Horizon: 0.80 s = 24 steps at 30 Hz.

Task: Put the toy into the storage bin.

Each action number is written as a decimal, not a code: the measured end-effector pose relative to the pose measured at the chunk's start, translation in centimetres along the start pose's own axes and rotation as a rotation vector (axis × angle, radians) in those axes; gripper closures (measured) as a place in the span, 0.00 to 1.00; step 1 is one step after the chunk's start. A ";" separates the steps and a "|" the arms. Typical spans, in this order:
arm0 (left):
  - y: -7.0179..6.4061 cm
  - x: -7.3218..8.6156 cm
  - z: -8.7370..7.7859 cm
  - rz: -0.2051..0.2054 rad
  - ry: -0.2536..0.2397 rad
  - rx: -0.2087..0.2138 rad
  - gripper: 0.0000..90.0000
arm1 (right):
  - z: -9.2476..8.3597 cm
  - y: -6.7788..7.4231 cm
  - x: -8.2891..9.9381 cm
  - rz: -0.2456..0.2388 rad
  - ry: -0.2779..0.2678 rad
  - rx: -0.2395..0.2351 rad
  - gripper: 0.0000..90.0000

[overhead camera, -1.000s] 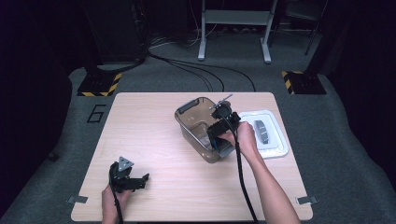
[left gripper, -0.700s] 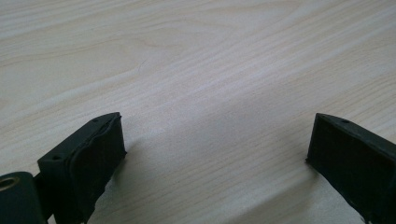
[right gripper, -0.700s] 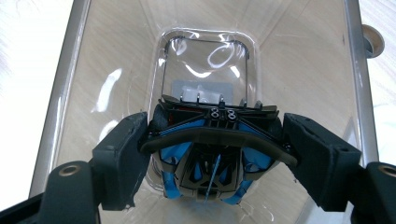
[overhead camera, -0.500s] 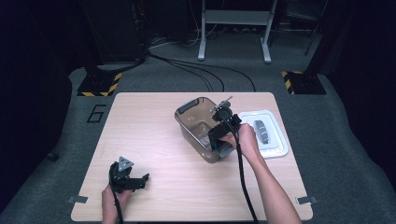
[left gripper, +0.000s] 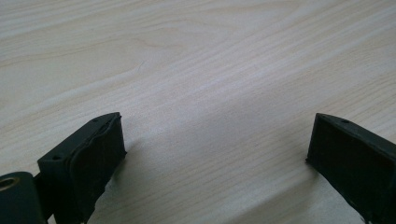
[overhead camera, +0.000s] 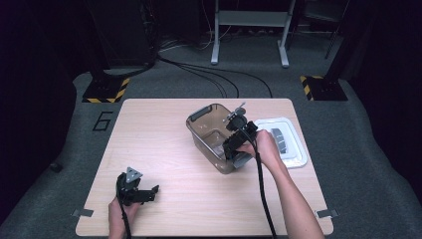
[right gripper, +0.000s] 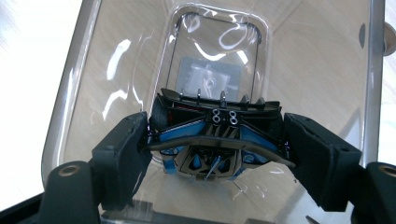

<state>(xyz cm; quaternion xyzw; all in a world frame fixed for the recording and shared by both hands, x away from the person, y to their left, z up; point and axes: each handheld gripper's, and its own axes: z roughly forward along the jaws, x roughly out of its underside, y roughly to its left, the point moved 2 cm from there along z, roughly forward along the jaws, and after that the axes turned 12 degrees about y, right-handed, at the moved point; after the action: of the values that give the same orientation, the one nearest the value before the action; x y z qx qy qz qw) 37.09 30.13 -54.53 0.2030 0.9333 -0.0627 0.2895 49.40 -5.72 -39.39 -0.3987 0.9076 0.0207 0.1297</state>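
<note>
toy car (right gripper: pixel 218 140) crosswise between right tool (right gripper: pixel 217 149).

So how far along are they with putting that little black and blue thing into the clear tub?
Nearly there, it seems. The right gripper is shut on the black and blue object and holds it inside the clear plastic tub. What is left is to let go and pull out. A white lid lies beside the tub, so closing it may follow. The left gripper rests open on the table.
</note>
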 end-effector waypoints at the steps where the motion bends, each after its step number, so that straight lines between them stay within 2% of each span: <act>1: 0.0 0.0 0.0 0.000 0.000 0.000 0.04 | -0.1 0.0 0.1 0.008 0.008 -0.002 0.27; 5: 0.0 0.0 0.0 0.000 0.000 0.000 0.04 | -0.3 0.0 0.4 0.023 0.036 -0.004 0.27; 6: 0.0 0.0 0.0 0.000 0.000 0.000 0.04 | -0.4 -0.2 0.4 0.010 0.037 0.002 0.27; 14: 0.0 0.0 0.0 0.000 0.000 0.000 0.04 | -0.8 -0.1 0.9 0.022 0.087 0.008 0.27; 18: 0.0 0.0 0.0 0.000 0.000 0.000 0.04 | -0.8 0.0 0.8 0.036 0.094 0.009 0.27; 24: 0.0 0.0 0.0 0.000 0.000 0.000 0.04 | -0.8 0.4 0.7 0.021 0.105 0.030 0.27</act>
<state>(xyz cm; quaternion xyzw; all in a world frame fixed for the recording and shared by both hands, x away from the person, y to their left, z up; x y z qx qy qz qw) 37.09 30.13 -54.53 0.2029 0.9333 -0.0627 0.2896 48.45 -6.08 -38.82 -0.3878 0.9175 -0.0127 0.0876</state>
